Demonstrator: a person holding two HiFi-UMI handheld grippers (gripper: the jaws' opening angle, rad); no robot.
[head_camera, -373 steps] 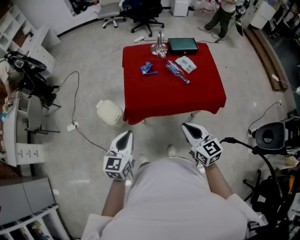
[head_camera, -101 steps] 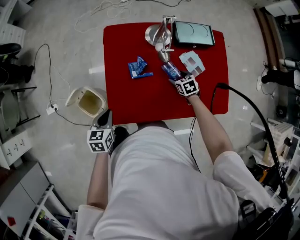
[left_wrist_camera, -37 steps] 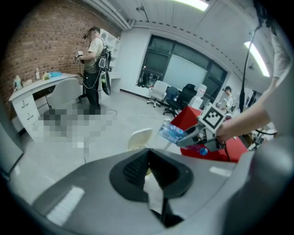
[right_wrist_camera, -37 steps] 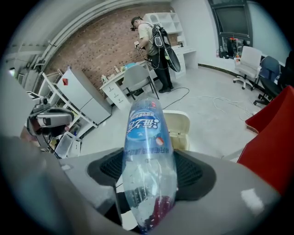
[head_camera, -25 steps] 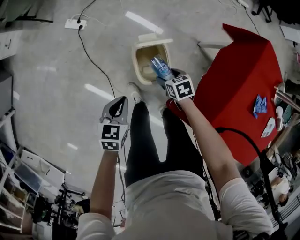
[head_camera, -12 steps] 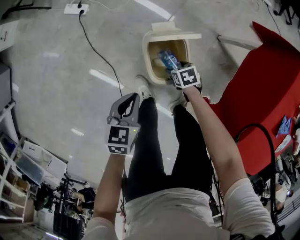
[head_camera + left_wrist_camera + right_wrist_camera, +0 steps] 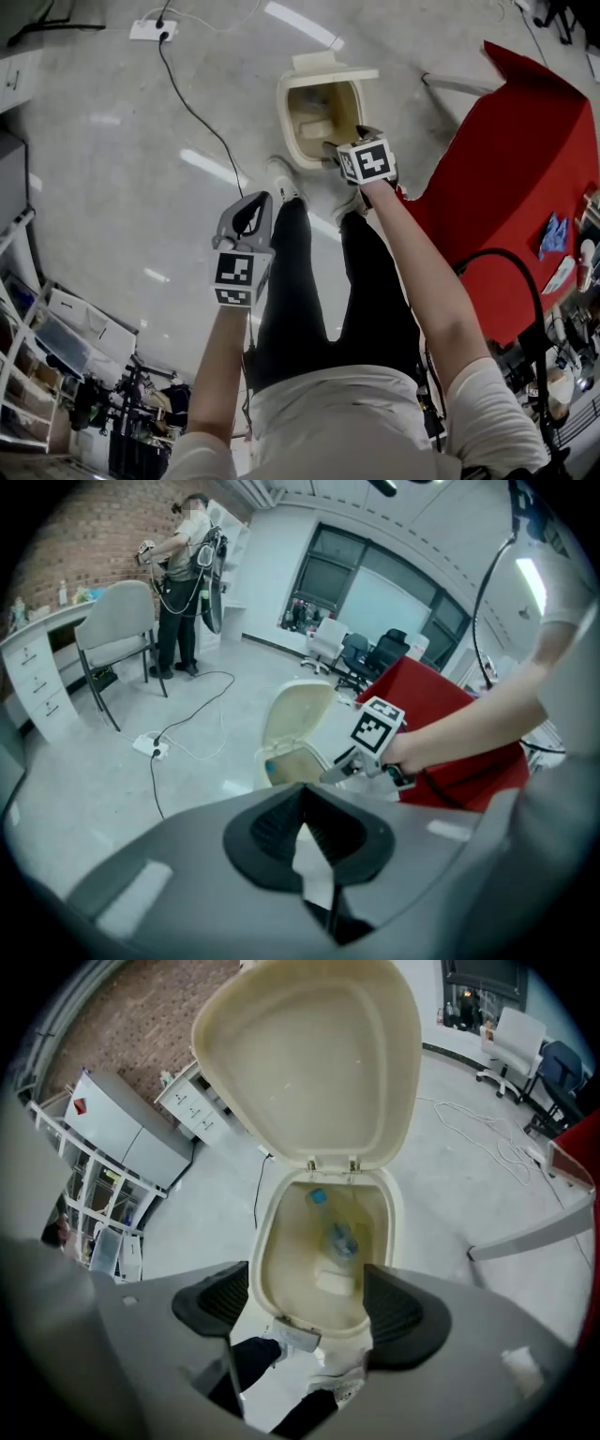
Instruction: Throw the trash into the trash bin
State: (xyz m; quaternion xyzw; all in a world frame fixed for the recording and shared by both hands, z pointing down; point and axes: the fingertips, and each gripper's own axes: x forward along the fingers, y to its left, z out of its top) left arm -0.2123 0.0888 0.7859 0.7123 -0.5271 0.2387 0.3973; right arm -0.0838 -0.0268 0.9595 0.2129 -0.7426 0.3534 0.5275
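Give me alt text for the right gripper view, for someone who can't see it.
A clear plastic bottle with a blue cap lies inside an open cream trash bin, seen from just above, with the lid raised behind it. The right gripper hangs over the bin's near rim, its jaws opening with nothing held between them.
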